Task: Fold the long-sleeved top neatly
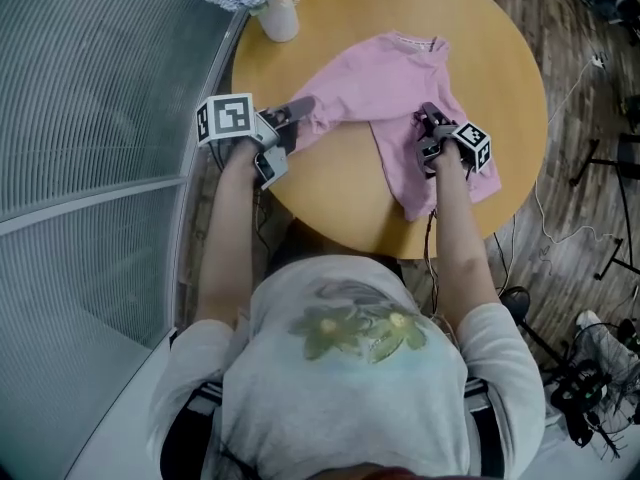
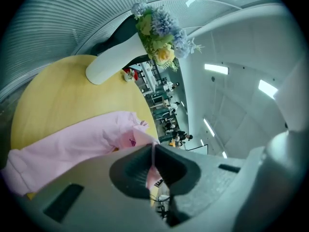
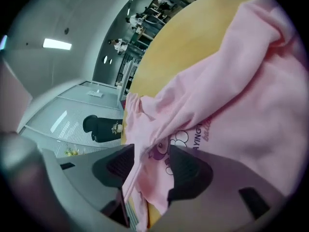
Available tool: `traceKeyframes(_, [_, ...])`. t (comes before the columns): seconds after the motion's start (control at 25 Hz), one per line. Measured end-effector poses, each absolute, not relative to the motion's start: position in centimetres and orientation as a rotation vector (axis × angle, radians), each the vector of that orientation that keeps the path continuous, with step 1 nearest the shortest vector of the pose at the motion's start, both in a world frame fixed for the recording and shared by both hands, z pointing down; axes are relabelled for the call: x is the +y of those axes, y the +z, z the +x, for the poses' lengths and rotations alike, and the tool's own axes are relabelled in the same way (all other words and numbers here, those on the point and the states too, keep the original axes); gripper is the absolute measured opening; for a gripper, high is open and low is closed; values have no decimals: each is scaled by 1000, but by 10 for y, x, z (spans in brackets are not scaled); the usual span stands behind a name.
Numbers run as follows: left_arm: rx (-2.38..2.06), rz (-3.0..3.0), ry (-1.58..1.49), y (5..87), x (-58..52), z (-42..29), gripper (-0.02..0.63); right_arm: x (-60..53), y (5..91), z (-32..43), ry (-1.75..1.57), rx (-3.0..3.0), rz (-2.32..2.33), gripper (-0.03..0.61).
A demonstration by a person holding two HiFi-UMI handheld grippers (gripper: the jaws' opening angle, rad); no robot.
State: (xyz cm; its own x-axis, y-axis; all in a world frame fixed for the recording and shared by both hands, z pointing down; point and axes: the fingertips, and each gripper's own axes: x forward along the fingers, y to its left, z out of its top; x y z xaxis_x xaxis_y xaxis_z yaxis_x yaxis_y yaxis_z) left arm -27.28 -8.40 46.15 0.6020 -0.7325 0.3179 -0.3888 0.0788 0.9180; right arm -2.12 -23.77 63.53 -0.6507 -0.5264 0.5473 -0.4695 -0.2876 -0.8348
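Pictured from above: a pink long-sleeved top [image 1: 400, 83] lying rumpled on a round wooden table [image 1: 500, 58], collar toward the far side, hem reaching the near edge. Pinched at its left end by the left gripper [image 1: 298, 113], jaws together on a thin fold. Straddled at right by the right gripper [image 1: 427, 123], jaws wide apart, printed cloth loose between them.

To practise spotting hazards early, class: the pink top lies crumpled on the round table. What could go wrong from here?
The right tongs stand open with bunched cloth of the pink top between them; closing now might catch several layers and spoil the fold. The left tongs pinch only a thin edge, which might slip under a pull. The vase stands near the left tongs and could be knocked.
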Motion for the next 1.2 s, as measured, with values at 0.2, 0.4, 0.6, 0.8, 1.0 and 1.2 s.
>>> traceKeyframes(0.2, [-995, 1534, -323, 460, -74, -296, 26, -239, 632, -26, -2071, 1860, -1335, 93])
traceKeyframes(0.4, [-1000, 1549, -337, 454, -65, -313, 26, -240, 613, -38, -2022, 1818, -1242, 38])
traceKeyframes(0.6, [-1006, 1560, -412, 472, -2, -344, 26, -190, 614, -69, -1946, 1959, -1174, 35])
traceKeyframes(0.8, [-1018, 1534, -506, 447, 15, -363, 26, -185, 572, -84, -1901, 2050, -1085, 35])
traceKeyframes(1.0, [-1056, 1511, -576, 449, 42, -396, 26, -161, 559, -116, -1937, 2193, -1024, 35])
traceKeyframes(1.2, [-1080, 1286, -494, 536, 89, -407, 26, -127, 611, -126, -2073, 2231, -1153, 35])
